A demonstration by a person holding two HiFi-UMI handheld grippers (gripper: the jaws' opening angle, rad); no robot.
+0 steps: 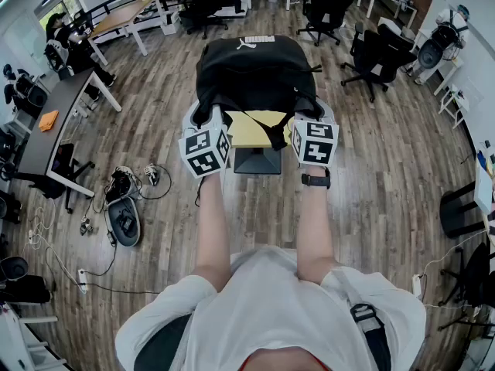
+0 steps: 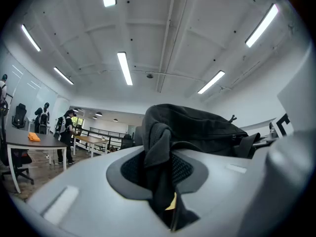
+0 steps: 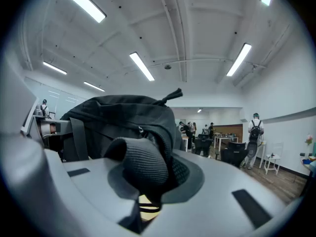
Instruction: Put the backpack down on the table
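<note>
Only the head view takes in the whole arrangement. A black backpack [image 1: 249, 68] with a white Puma logo sits over a small yellow-topped table [image 1: 251, 134], between the left gripper [image 1: 209, 122] and the right gripper [image 1: 308, 118]. From that height it cannot be told whether the bag's underside touches the tabletop.

The two gripper views supply what the head view hides. The left gripper's jaws are clamped on a black shoulder strap [image 2: 159, 152], which hangs down through them. The right gripper's jaws are closed on a ribbed, padded strap [image 3: 140, 164] that bulges above them. A sliver of the yellow top shows just under each grip. In both views the bag's bulk rises above the level jaws.

The backpack lies with its logo panel facing up and its strap side towards the person. The body reaches away from the grippers, and its broad span runs left to right between them.

The table stands on a dark base [image 1: 257, 161] on a wood-plank floor [image 1: 371, 176]. Black office chairs [image 1: 375, 56], long desks [image 1: 54, 122] and loose cables [image 1: 93, 238] lie around it. The gripper views add a white ceiling with strip lights [image 3: 142, 66] and people standing far off, one of them wearing a backpack [image 3: 255, 132].
</note>
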